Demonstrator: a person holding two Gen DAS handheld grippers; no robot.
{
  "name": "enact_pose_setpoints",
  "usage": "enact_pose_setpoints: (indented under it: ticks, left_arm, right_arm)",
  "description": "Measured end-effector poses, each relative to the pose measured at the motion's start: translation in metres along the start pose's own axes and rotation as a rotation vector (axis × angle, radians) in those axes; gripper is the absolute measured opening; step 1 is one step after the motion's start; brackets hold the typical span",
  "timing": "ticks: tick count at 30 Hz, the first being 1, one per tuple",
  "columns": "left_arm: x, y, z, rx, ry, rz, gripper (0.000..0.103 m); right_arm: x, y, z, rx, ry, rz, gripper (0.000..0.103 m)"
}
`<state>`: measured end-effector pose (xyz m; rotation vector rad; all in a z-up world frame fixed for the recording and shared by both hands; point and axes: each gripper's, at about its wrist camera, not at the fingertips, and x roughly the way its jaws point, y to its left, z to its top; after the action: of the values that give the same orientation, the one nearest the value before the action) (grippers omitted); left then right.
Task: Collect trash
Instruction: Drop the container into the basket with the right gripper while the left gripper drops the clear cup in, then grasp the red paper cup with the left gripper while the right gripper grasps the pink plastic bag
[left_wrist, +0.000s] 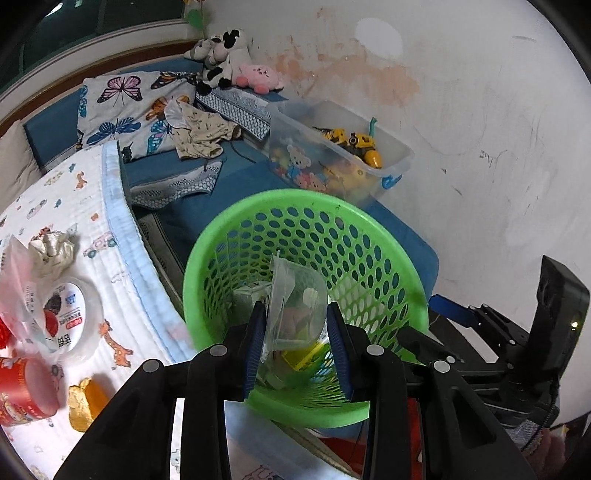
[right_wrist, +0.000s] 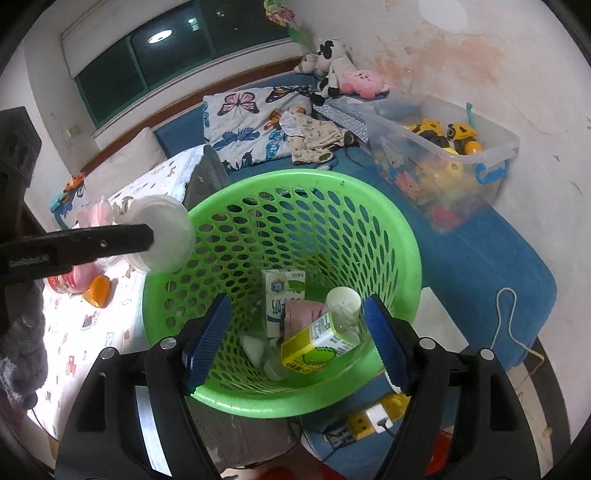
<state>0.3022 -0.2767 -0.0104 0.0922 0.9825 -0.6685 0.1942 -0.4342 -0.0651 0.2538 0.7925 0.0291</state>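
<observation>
Left gripper (left_wrist: 296, 332) has its blue-padded fingers closed on a clear plastic cup (left_wrist: 295, 302), which it holds tilted over the open mouth of the green basket (left_wrist: 373, 229); from the right wrist view the same cup (right_wrist: 166, 232) shows its white underside at the basket's rim. Right gripper (right_wrist: 297, 338) is spread wide with nothing between its pads, poised above the green basket (right_wrist: 402, 236).

Largest in view is the blue mattress (right_wrist: 480, 266), with the animal-print quilt (left_wrist: 74, 206) beside the basket. A clear toy bin (right_wrist: 443, 155) sits against the wall on the mattress, and a butterfly pillow (left_wrist: 122, 107) lies further back near the plush toys (left_wrist: 229, 55).

Inside the basket lie a white milk carton (right_wrist: 282, 299), a yellow-green drink carton (right_wrist: 317, 347) leaning over it, a paper cup (right_wrist: 343, 301) and something pink (right_wrist: 303, 312).

On the quilt rest a red cup (left_wrist: 26, 391), a round white lid (left_wrist: 70, 317), a crumpled tissue (left_wrist: 53, 247) and a gold wrapper (left_wrist: 83, 402).
</observation>
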Motion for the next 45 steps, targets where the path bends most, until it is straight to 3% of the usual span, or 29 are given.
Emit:
enact_pose_setpoints:
  ticks: [3,5,12,21,40,45]
  left_arm:
    - [0.004,0.0,-0.001,-0.004,0.013,-0.012,0.039]
    - [0.002,0.0,-0.003,-0.003,0.004,-0.002,0.056]
    - [-0.014,0.004,-0.009,-0.003,-0.026,0.006,0.056]
    - [-0.062,0.038,-0.033,-0.03,-0.096,0.113,0.056]
    - [-0.163,0.183,-0.099,-0.283,-0.216,0.336,0.056]
    - [-0.167,0.218,-0.107,-0.352,-0.21,0.326,0.056]
  right_arm:
    - [0.0,0.0,0.0,0.003,0.0,0.001,0.075]
    - [-0.001,0.0,0.0,0.005,-0.001,0.003,0.075]
    - [-0.007,0.009,0.0,-0.008,-0.01,0.019,0.075]
    - [-0.008,0.044,0.005,-0.05,-0.008,0.073,0.077]
    - [0.015,0.164,0.025,-0.251,0.014,0.185,0.077]
    - [0.019,0.191,0.035,-0.281,0.008,0.21,0.077]
